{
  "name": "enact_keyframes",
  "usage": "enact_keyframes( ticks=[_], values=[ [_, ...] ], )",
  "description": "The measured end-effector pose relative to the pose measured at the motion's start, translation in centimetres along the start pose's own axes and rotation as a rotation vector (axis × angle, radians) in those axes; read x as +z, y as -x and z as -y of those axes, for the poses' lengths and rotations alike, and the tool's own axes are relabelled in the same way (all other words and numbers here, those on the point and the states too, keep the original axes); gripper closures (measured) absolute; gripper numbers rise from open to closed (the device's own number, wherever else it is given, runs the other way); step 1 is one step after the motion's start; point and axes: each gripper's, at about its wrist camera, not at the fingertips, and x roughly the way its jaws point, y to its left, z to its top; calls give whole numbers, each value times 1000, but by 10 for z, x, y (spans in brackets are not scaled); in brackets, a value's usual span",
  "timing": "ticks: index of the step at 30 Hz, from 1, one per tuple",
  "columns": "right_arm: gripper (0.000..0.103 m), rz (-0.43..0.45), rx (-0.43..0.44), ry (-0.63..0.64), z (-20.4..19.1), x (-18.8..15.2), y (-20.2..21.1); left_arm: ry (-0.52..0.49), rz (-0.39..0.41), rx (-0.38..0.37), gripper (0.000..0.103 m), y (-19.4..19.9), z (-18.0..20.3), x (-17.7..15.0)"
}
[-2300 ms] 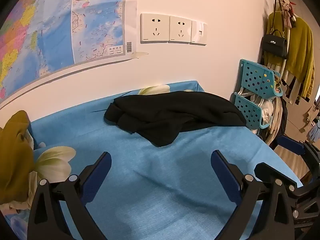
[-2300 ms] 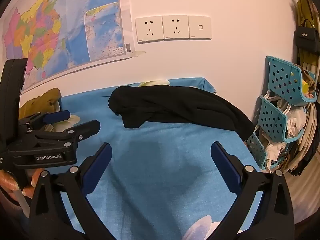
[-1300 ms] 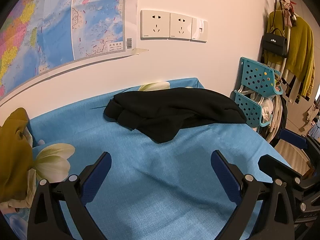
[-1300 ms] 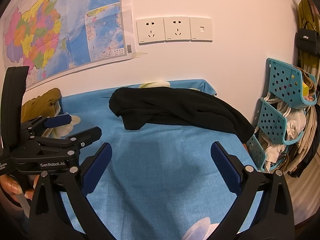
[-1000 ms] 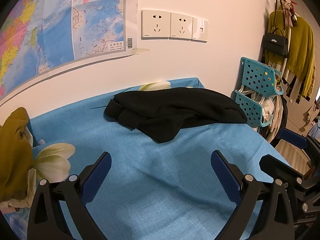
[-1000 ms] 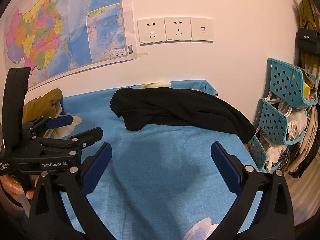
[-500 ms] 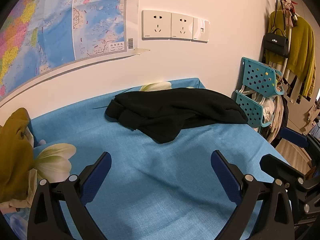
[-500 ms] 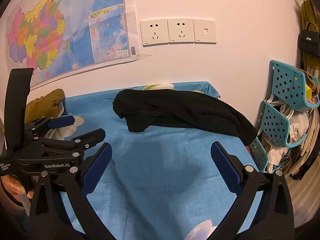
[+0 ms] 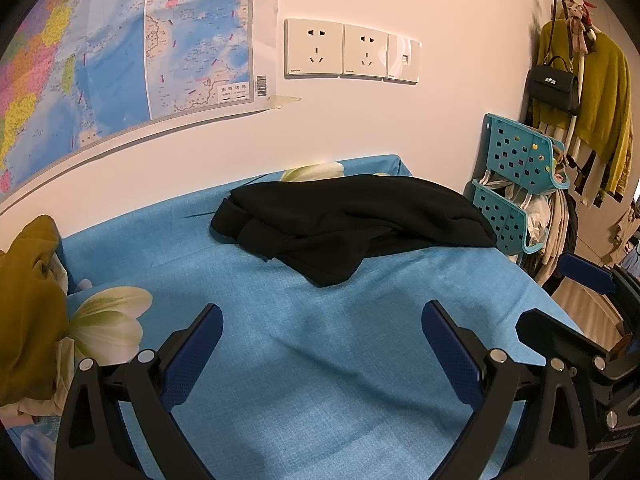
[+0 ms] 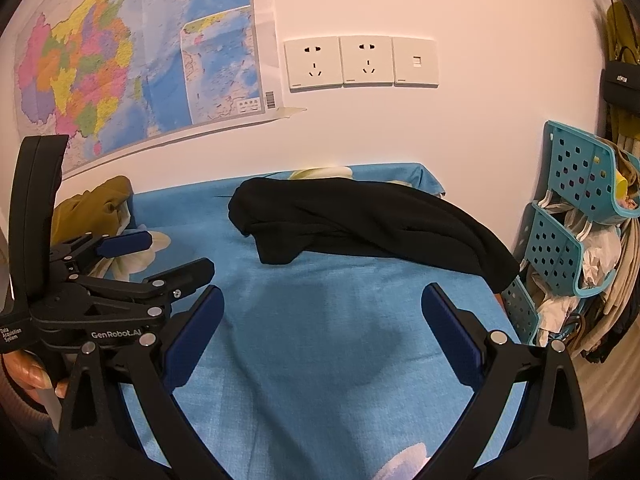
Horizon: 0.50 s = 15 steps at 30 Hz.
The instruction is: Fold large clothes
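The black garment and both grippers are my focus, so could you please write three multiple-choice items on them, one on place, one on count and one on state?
1. Where does the black garment lie?
A. On the blue sheet near the wall
B. Inside the teal basket
C. On the coat rack

2. How many wall plates sit in the row beside the map?
A. One
B. Three
C. Five

3. How do the left gripper and right gripper stand?
A. Both shut on the garment
B. One open, one shut
C. Both open and holding nothing

Answers:
1. A, since it is heaped on the blue sheet below the wall plates.
2. B, as two sockets and one smaller plate show.
3. C, because each pair of fingers is spread wide over bare sheet, short of the garment.
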Motion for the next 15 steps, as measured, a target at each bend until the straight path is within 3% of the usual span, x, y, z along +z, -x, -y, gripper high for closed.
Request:
enact_keyframes(
  ticks=[15],
  values=[
    [6, 3, 6, 16, -1, 3, -4, 0, -6, 5, 7, -1, -1, 2]
  ],
)
